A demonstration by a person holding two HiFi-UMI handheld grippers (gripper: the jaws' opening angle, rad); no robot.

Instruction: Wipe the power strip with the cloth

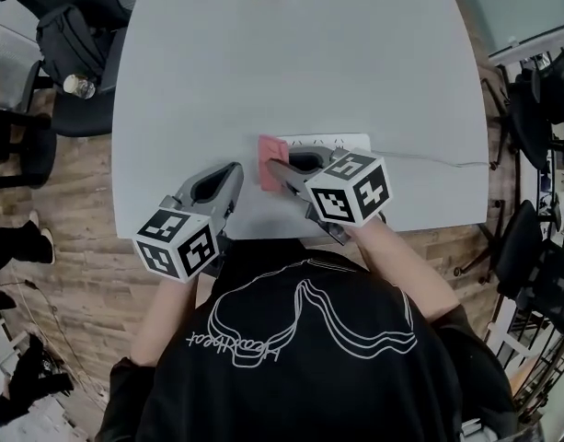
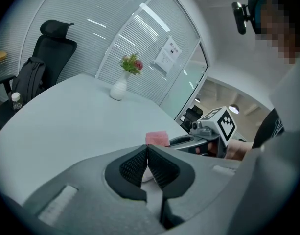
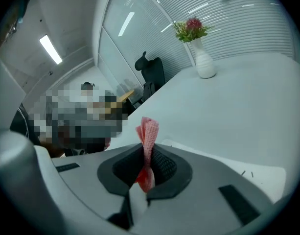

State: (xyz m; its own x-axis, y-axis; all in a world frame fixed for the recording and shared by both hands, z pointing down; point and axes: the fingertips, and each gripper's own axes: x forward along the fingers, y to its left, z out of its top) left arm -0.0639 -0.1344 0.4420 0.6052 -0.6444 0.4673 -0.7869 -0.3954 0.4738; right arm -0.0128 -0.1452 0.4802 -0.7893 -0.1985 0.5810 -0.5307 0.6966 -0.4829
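Right gripper view: right gripper (image 3: 147, 154) clamps the pink cloth (image 3: 149, 131); left gripper (image 2: 148, 153) closed, empty (vase (image 3: 204, 65) holds flowers (image 3: 191, 27)).

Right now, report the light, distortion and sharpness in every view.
Head view: soft even light, no glare on the table, everything sharp. Left gripper view: heavy fisheye, dark corners, the blinds bowed. Right gripper view: same fisheye, the cloth crisp, the ceiling lamp blown out bright.
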